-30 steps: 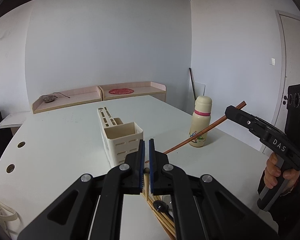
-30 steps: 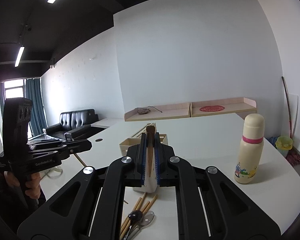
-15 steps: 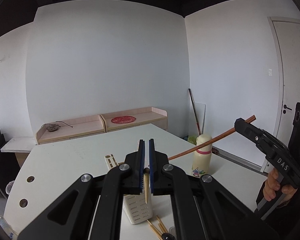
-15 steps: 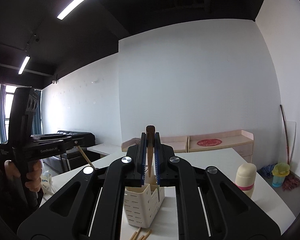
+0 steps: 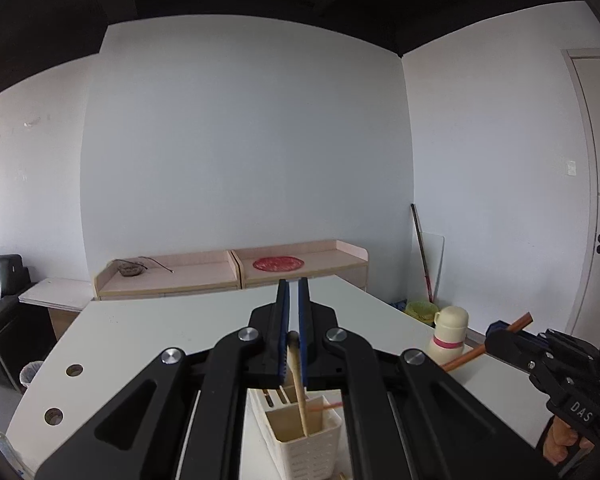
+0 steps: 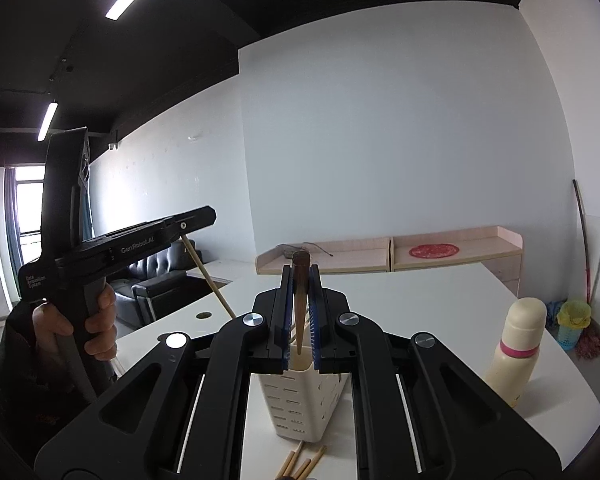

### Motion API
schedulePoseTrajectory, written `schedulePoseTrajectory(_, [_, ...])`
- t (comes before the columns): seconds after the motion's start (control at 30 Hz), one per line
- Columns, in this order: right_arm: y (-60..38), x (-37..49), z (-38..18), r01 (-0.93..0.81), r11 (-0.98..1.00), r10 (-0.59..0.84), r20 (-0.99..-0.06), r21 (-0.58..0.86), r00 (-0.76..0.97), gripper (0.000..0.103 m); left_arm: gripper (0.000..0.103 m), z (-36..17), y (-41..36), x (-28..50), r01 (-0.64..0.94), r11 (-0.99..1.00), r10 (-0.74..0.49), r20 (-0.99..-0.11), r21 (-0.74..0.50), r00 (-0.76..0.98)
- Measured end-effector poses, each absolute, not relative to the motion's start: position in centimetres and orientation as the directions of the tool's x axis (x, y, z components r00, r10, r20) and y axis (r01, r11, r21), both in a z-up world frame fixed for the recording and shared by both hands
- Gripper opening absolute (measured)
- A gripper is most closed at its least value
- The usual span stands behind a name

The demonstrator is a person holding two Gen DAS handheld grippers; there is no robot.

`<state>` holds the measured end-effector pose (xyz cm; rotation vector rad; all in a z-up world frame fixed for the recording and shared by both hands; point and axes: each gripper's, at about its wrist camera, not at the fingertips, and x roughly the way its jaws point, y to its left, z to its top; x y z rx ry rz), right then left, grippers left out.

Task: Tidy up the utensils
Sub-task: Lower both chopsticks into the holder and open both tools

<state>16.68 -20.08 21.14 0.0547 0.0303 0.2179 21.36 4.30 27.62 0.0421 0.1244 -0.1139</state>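
White table (image 5: 148, 332) is spread beneath a cream utensil caddy (image 5: 300, 440). A pale chopstick (image 5: 299, 388) is pinched by the closed left gripper (image 5: 293, 312), its tip lowered into the caddy. A reddish-brown chopstick (image 6: 300, 292) is clamped by the closed right gripper (image 6: 301, 280), slanting toward the same compartment. Loose chopsticks (image 6: 300, 462) are left on the table; a cream bottle (image 6: 518, 350) is seen nearby.

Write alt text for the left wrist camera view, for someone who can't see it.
The left hand-held gripper grips a pale chopstick whose lower end sits inside a cream utensil holder on a white table. At right, the right hand-held gripper angles a reddish chopstick toward the holder.
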Motion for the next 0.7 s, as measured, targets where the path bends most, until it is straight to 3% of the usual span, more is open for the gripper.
schedulePoseTrajectory(0.17, [-18.7,18.5,20.5,-0.202,0.977,0.207,-0.065,0.067,0.976,0.007,0.004,27.7,5.6,22.1,0.107,0.994,-0.110,-0.108,-0.032,0.988])
schedulePoseTrajectory(0.7, [-17.8,22.1,18.9,-0.199,0.970,0.219,-0.148,0.138,0.964,0.007,0.004,27.6,5.5,24.8,0.061,0.997,-0.063,-0.047,-0.046,0.997])
